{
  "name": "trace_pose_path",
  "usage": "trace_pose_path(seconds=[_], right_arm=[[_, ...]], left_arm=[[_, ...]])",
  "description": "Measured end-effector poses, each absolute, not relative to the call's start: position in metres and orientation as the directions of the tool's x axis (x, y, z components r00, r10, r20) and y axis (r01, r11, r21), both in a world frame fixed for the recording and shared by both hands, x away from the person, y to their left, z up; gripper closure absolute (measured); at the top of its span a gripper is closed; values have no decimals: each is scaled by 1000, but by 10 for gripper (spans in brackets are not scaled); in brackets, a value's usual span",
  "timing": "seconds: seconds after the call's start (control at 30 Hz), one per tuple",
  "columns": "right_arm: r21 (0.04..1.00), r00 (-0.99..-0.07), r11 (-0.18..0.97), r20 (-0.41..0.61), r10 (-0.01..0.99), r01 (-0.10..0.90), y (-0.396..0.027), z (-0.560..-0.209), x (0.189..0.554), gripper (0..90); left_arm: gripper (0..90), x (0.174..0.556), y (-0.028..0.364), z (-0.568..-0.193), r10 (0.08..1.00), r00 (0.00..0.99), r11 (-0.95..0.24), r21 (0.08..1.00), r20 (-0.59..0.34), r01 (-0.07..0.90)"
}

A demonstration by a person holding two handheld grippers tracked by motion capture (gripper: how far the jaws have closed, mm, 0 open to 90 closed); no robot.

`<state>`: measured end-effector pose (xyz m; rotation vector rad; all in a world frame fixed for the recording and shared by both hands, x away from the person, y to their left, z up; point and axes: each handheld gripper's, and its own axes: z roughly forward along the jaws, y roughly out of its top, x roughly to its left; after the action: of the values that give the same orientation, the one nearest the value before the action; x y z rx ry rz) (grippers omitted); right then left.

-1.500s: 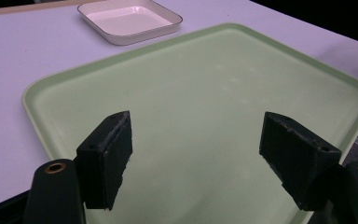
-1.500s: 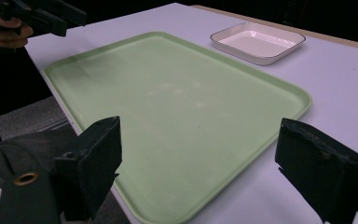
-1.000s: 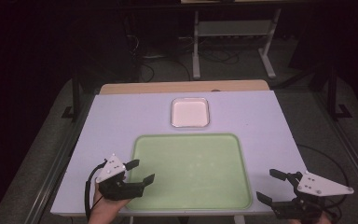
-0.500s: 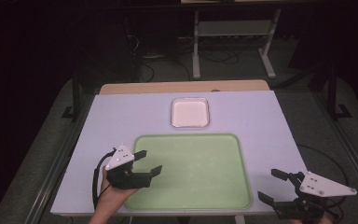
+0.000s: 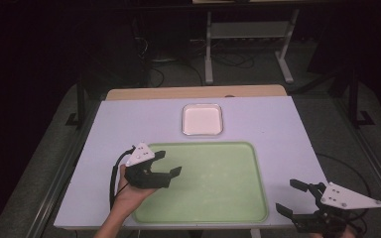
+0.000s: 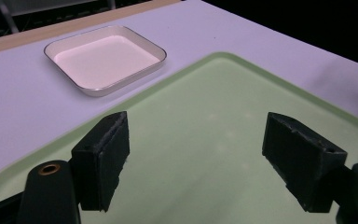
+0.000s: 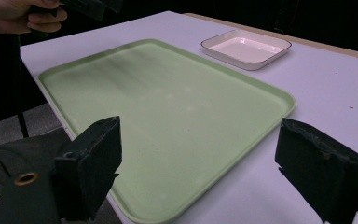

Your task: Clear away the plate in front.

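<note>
The left claw [image 5: 169,163] is seen in the lower left of the high view, held over the left edge of the green tray [image 5: 213,198], its jaws spread wide with nothing between them. The hand [image 5: 129,191] that carries it is seen coming up from the bottom edge. In the left gripper view the two black jaws are seen well apart at the bottom of the frame, above the tray's [image 6: 223,140] bare surface, and the white dish [image 6: 103,58] is seen at the upper left, just beyond the tray's far rim.

The right claw [image 5: 291,197] is found at the lower right of the high view, off the tray's right edge, over the desk's [image 5: 129,124] near corner. Its jaws are likewise parted and nothing is gripped. In the right gripper view the tray [image 7: 168,107] is stretched across the middle of the frame, the dish [image 7: 246,48] is set at the upper right, apart from the tray, and the other hand [image 7: 18,16] is caught at the upper left.

In the high view the dish [image 5: 202,119] is placed just above the tray's top edge, at the centre of the frame. The tray is seen to carry nothing.
</note>
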<state>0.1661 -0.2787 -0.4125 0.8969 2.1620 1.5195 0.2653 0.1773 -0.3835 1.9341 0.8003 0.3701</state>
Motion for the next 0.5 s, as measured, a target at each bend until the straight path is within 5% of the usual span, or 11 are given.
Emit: trace_pose_path(seconds=[0.5], right_arm=[[932,-737,208,84,671,296,-282,-412,166,138]], left_arm=[[221,296,164,-380,661,746,-318,869,-85,380]])
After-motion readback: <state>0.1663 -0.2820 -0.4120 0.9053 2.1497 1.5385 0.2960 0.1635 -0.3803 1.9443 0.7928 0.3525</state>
